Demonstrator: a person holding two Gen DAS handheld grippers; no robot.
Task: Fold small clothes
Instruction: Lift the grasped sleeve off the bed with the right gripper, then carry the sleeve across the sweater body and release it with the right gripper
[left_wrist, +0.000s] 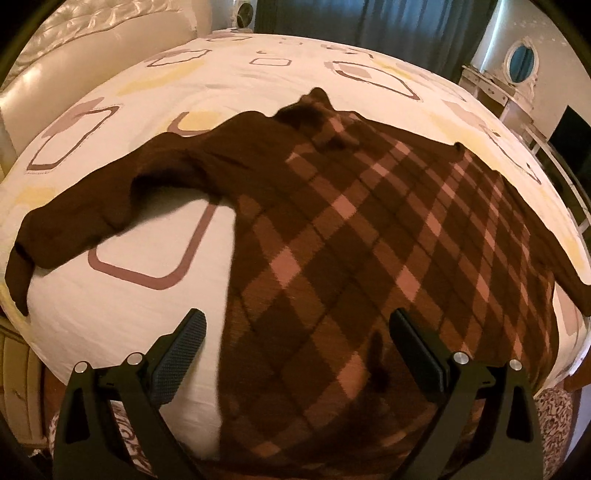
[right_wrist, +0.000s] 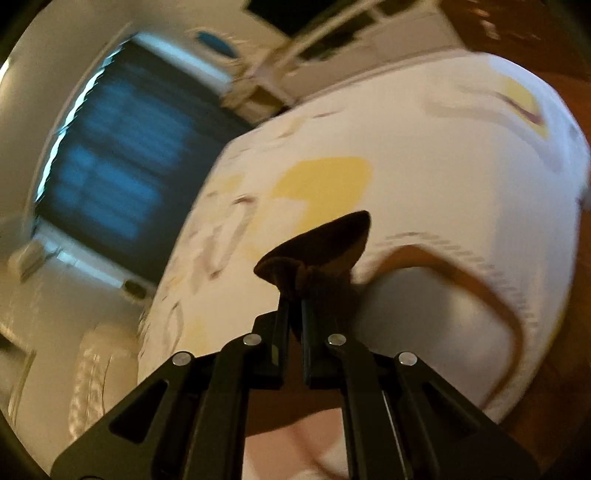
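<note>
A dark brown sweater with a pink and tan diamond pattern lies spread on the bed, one plain brown sleeve stretched out to the left. My left gripper hovers open above the sweater's near hem, with nothing between its fingers. In the blurred right wrist view my right gripper is shut on a bunched brown piece of the sweater, which sticks out past its fingertips above the bed.
The bed sheet is white with yellow and mauve rounded squares. A padded cream headboard stands at the far left, dark blue curtains behind the bed, and a white dresser with an oval mirror at the right.
</note>
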